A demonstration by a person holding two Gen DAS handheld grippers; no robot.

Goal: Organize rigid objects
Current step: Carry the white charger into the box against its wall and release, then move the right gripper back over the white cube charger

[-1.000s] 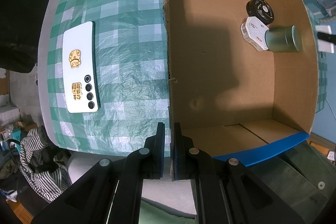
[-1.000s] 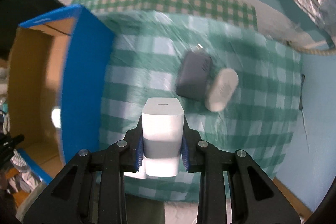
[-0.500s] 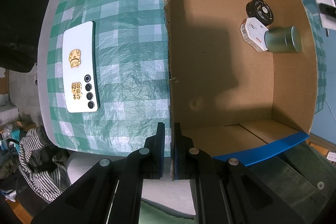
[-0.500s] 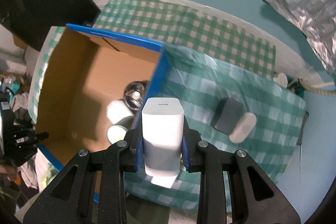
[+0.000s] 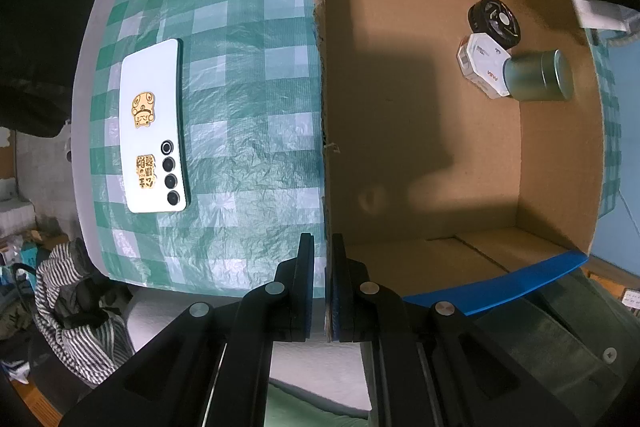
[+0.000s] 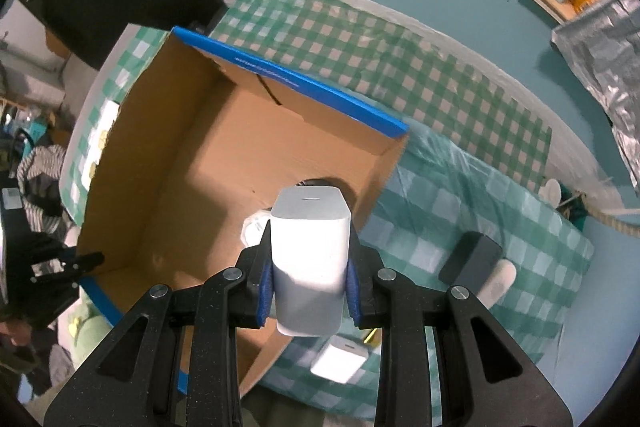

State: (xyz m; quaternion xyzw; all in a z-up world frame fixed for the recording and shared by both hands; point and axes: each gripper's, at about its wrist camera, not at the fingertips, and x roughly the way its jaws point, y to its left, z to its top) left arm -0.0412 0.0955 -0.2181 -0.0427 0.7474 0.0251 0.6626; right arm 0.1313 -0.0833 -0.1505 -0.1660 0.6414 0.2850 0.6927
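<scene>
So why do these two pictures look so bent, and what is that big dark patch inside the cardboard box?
Left wrist view: the fisheye lens curves the green checked tablecloth; the patch on the brown cardboard box floor is a cast shadow. Right wrist view: same bending, with glare bleaching the white rectangular charger block in the right gripper, and the edges blurred.

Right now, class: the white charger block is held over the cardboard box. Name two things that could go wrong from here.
1. Released here, the white charger block in the right hand-held gripper may strike the green tin or black round case below.
2. The left hand-held gripper pinches the box wall; tugging could tip the cardboard box.
</scene>
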